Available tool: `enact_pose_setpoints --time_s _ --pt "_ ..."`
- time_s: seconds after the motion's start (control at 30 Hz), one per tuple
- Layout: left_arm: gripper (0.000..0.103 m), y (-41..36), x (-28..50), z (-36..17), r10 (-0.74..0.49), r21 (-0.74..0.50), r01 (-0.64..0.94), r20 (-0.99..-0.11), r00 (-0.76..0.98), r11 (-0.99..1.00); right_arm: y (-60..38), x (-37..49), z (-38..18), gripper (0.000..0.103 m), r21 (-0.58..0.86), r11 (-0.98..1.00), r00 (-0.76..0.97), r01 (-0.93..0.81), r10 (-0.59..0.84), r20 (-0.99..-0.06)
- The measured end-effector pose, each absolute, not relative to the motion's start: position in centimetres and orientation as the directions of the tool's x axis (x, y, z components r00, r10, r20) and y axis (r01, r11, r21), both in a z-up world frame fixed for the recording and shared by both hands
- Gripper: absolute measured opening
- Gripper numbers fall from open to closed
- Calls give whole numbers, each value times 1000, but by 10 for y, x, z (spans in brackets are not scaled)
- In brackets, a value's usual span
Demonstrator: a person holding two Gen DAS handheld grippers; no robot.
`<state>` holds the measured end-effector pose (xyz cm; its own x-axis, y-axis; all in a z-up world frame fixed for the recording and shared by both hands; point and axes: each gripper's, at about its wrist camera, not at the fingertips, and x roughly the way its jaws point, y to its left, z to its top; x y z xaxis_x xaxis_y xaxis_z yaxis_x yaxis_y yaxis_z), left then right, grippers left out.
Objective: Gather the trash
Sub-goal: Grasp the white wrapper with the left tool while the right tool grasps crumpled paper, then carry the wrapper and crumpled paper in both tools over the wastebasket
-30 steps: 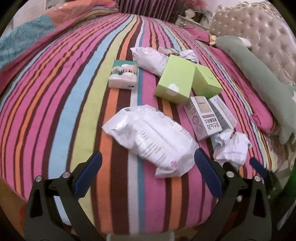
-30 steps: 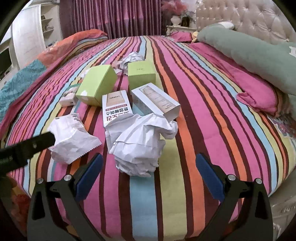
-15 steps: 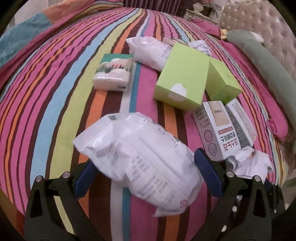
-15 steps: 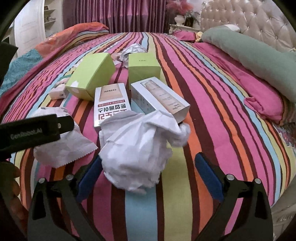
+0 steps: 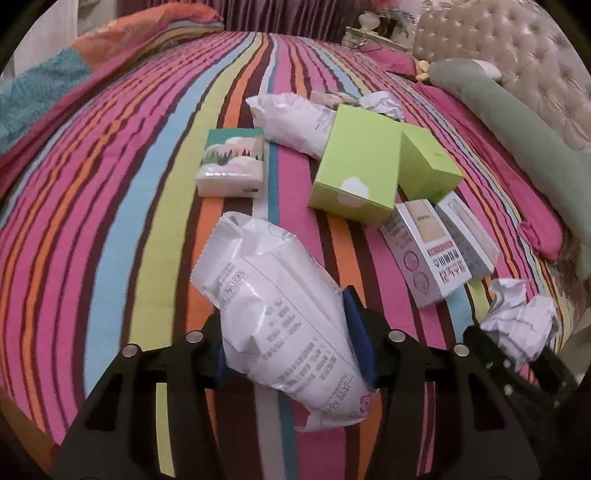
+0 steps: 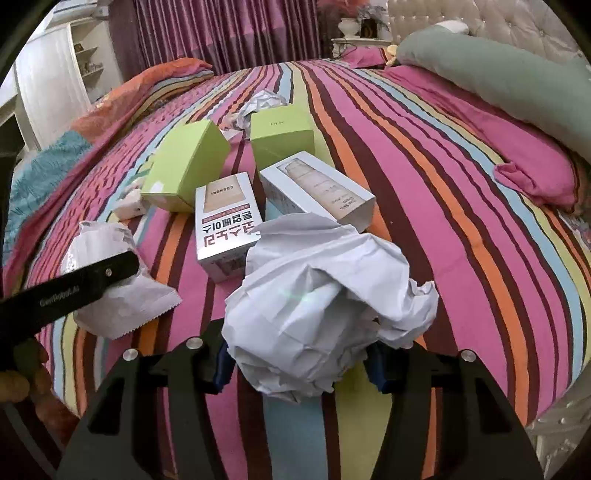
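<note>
Striped in pink, orange, blue, green and brown, the bedspread fills the left wrist view, with a tufted cream headboard and a long grey-green bolster pillow at the far right. The left claw has just been closing, and its blue pads now press both sides of a white crinkled plastic wrapper pack with printed text, which lies lengthwise between them on the bed. Beyond it rest a small tissue packet printed with trees, a second white plastic pack, two lime-green cardboard boxes side by side, and two white cosmetic cartons. A crumpled white paper ball sits at the lower right, seemingly in the other claw, though the dark edge makes that hard to confirm.

From the right wrist view, the right claw has likewise just been closing; its pads grip that crumpled white paper ball from either side. Behind the ball lie the white cartons and the green boxes. At the left, the left claw's black finger crosses the white wrapper pack. Purple curtains hang in the background.
</note>
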<state>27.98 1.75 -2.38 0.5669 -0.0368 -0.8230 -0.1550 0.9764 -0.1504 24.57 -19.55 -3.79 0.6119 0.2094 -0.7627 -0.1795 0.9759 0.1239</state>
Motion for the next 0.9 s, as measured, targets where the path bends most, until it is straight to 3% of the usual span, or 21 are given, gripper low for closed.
enact_pose_setpoints --time_s 0.9 --pt "51 3 143 13 -150 -175 15 -791 593 984 -221 147 -4 53 228 964 616 -138 264 -742"
